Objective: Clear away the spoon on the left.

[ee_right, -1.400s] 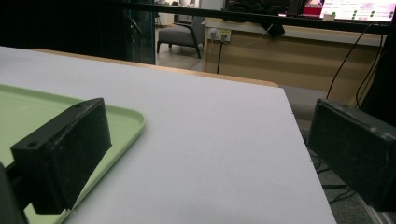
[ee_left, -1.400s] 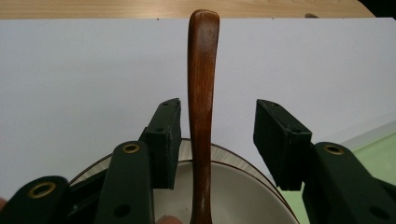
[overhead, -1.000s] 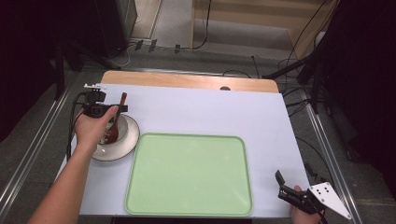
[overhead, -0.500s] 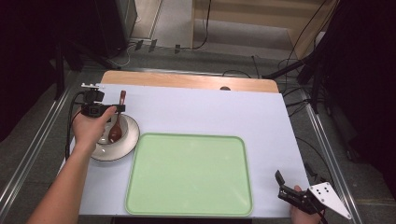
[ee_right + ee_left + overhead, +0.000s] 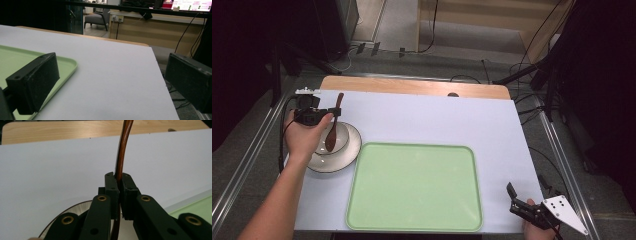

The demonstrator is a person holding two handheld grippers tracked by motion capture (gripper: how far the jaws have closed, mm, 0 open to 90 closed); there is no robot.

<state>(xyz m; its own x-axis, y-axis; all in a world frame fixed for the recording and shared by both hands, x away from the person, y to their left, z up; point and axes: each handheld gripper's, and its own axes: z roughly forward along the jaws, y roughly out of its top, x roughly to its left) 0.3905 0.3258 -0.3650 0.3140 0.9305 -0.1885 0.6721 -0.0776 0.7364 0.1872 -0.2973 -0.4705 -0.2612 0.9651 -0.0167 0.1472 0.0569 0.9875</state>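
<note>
White table (image 5: 432, 120) with a green tray (image 5: 414, 187) at its near middle, a plate (image 5: 343, 150) just left of the tray, left gripper (image 5: 119, 178) over the plate – jaws just closed, clamping a brown wooden spoon (image 5: 332, 131) by its handle, bowl end down in the plate – right gripper (image 5: 518, 199) at the near right corner, jaws wide apart, holding nothing.

Your spoon (image 5: 333, 126) is glossy brown, the plate (image 5: 347, 152) white with a dark rim, the tray (image 5: 414, 187) pale green.

The desk (image 5: 437, 117) lies bare behind the green tray (image 5: 414, 187); only the plate (image 5: 347, 150) with its spoon (image 5: 332, 135) crowds the left edge
</note>
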